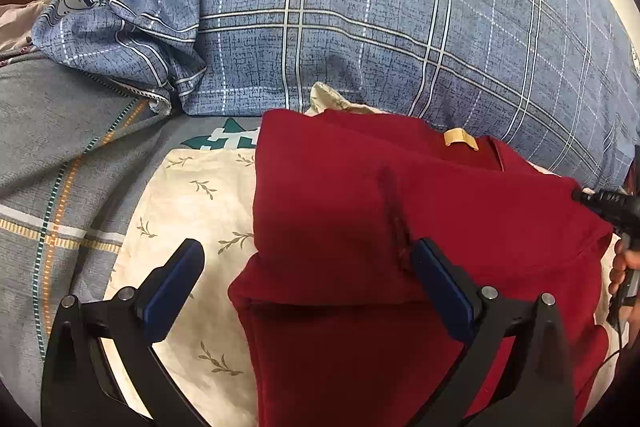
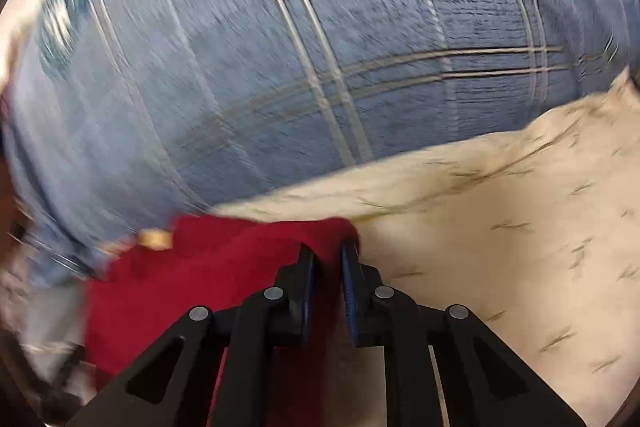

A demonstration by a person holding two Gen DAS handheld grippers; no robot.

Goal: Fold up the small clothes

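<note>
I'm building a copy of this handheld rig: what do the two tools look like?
Both match. The left tool and right tool have black angular linkage arms with triangular cut-outs, round silver pivot pins, and flat blue pads lining each finger. A thin black cable trails below the right one.

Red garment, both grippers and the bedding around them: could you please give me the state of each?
Red garment: partly folded, lying on the cream cloth.
Left gripper: open, holding nothing.
Right gripper: nearly shut, red fabric between its fingers.
Cream cloth: spread flat.
Blue plaid quilt: bunched up behind.
</note>
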